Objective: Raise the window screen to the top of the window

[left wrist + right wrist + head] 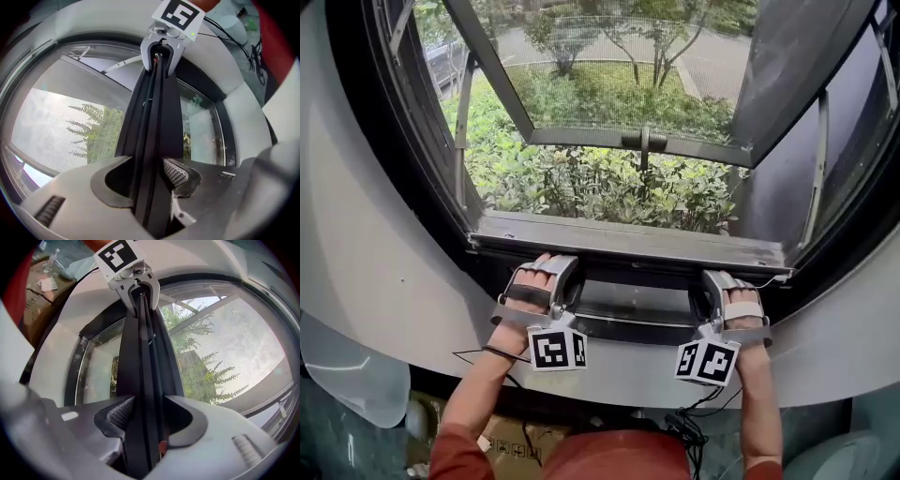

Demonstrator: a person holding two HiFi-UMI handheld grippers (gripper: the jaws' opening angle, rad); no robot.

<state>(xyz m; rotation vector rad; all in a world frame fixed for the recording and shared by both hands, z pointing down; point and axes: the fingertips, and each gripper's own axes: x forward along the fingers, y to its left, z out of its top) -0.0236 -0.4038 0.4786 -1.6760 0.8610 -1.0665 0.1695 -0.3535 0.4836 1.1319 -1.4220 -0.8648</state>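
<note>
Plainly, in the head view the black grooved bottom rail of the window screen ran across the lower middle of the frame. It lay just under the front edge of a flat grey metal ledge at the foot of the dark-framed opening. The left gripper sat left of centre and the right gripper right of centre. Both were at the rail, each a little inside the ledge's ends, and the stretch of rail between them ran free. Above the ledge the opening gave onto green leafy shrubs, with an out-swung glass pane across the top. A curved white wall closed in the left, right and lower edges.

In the left gripper view the rail ran from bottom centre up to the right gripper at top centre. The left gripper's jaws stood apart, one on each side of the rail. A dark gap showed inside the left-hand jaw. The ribbed pad on the right lay just beside the rail's edge, and whether it touched could not be told. Fine grey mesh filled the left of the frame.

In the right gripper view the rail ran up to the left gripper, left of top centre. These jaws also stood apart astride the rail, with the ribbed pad on the left and a gap inside the right-hand jaw. The mesh filled the right of the frame.
</note>
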